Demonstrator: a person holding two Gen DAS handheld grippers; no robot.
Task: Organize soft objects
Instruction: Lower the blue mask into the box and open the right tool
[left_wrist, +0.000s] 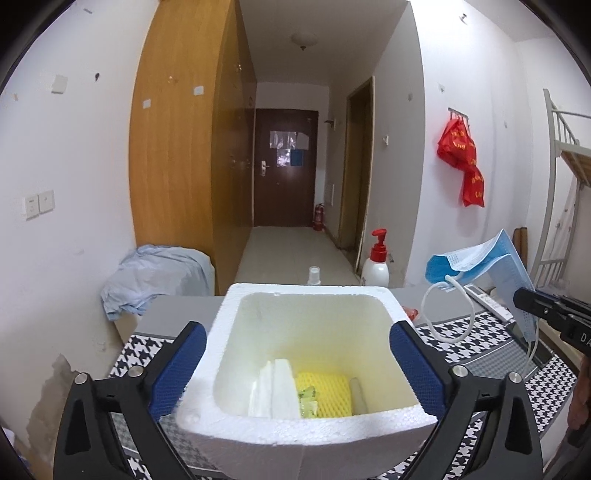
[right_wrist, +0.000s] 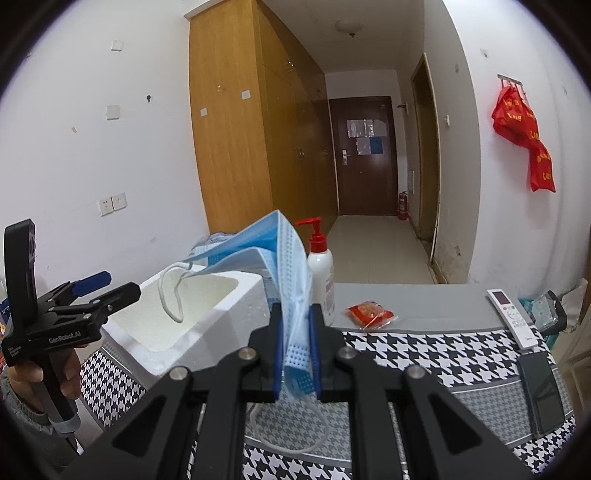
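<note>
My left gripper (left_wrist: 297, 354) is shut on the white foam box (left_wrist: 306, 424), its blue pads pressing the box's two side walls. Inside the box lie a yellow foam net (left_wrist: 325, 393), white folded pieces (left_wrist: 275, 387) and a small green wrapper (left_wrist: 308, 400). My right gripper (right_wrist: 295, 339) is shut on a blue face mask (right_wrist: 280, 258), holding it in the air to the right of the box; its ear loop (right_wrist: 170, 291) hangs over the box's opening (right_wrist: 177, 306). The mask also shows in the left wrist view (left_wrist: 484, 266).
The houndstooth table cloth (right_wrist: 424, 350) carries a pump bottle (right_wrist: 320, 273), a red snack packet (right_wrist: 369, 312), a white remote (right_wrist: 511, 317) and a dark phone (right_wrist: 541, 391). A light blue cloth (left_wrist: 155, 277) lies on a chair at the left.
</note>
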